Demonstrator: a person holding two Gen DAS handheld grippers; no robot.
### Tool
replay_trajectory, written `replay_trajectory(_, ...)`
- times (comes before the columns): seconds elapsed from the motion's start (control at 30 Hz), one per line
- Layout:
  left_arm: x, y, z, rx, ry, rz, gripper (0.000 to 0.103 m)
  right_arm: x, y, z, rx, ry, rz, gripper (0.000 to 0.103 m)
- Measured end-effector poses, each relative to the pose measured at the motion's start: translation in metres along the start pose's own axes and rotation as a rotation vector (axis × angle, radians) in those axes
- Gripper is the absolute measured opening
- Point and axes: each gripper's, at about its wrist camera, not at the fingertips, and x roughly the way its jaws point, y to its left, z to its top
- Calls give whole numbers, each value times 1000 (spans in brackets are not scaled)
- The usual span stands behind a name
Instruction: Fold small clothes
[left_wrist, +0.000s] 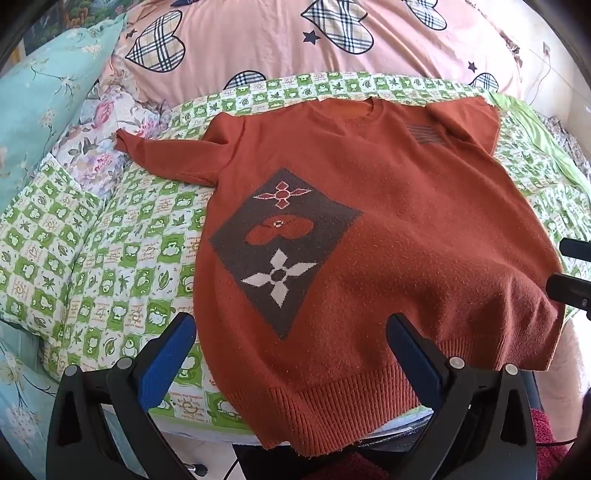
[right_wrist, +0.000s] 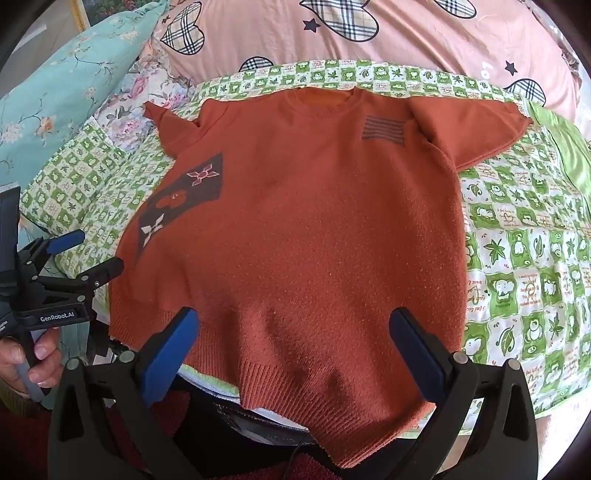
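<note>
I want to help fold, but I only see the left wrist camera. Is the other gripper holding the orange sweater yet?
Observer: No. The right gripper is open. The ribbed hem of the orange sweater shows between its fingers, not pinched.
Operator: Who's holding my gripper? I can't see!
Observer: A hand holds the handle of the left gripper, beside the sweater's diamond-patterned side.
Operator: Is anything written on it?
Observer: Yes, white letters on its side read GenRobot.AI.
</note>
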Motion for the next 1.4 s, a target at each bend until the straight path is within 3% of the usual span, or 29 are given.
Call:
replay_trajectory(0.53, -3, 0, 4, -2, -6, 1, 103, -4, -1, -1, 12, 3, 15, 103)
replay_trajectory(0.6, -2, -1, 0, -7, -9, -13, 103, 0, 0, -2, 40, 20, 47, 103)
replay_trajectory(0.73, -2, -2, -1, -18, -31, -25, 103, 0, 1, -1, 19, 7, 22, 103)
replay_trajectory(0.77, -2, -2, -1, -5, -23, -12, 103, 0, 0, -1, -38, -20, -42, 103)
replay_trajectory(0.97, -5, 0, -2, -54, -91, -60, 103, -1, -1, 2, 8, -4, 18, 103)
replay_trajectory(1.4, -1, -4, 4, 3, -45, -19, 103, -3, -5, 7, 7, -11, 8, 103)
